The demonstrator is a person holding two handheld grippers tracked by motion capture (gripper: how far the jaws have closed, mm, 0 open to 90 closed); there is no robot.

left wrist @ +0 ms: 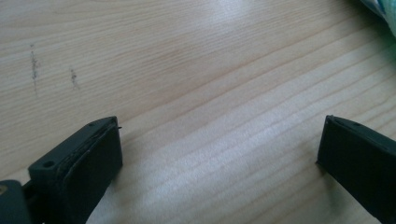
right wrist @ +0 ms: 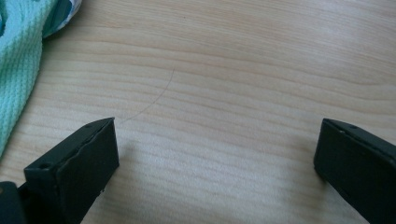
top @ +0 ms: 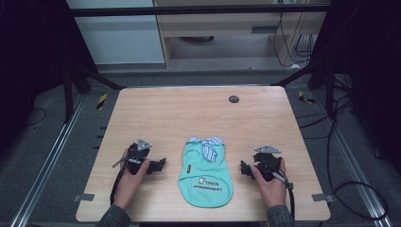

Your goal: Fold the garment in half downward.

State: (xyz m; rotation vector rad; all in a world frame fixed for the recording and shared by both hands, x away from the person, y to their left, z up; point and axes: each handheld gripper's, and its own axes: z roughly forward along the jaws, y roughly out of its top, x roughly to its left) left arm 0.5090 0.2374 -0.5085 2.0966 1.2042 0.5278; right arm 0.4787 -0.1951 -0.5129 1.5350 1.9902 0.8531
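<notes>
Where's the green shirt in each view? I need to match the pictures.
High view: green shirt at table centre-front, between the two grippers.
Left gripper view: a sliver at the top right corner.
Right gripper view: along the left edge, top left.
Shared landmark: the pale wood tabletop.

Before us, a pale wooden table [top: 198, 113] on grey floor [top: 56, 156], cables [top: 345, 189] right, cabinet [top: 227, 28] behind.

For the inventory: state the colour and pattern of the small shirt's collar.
The collar is blue-and-white striped, clearest in the high view.
</notes>
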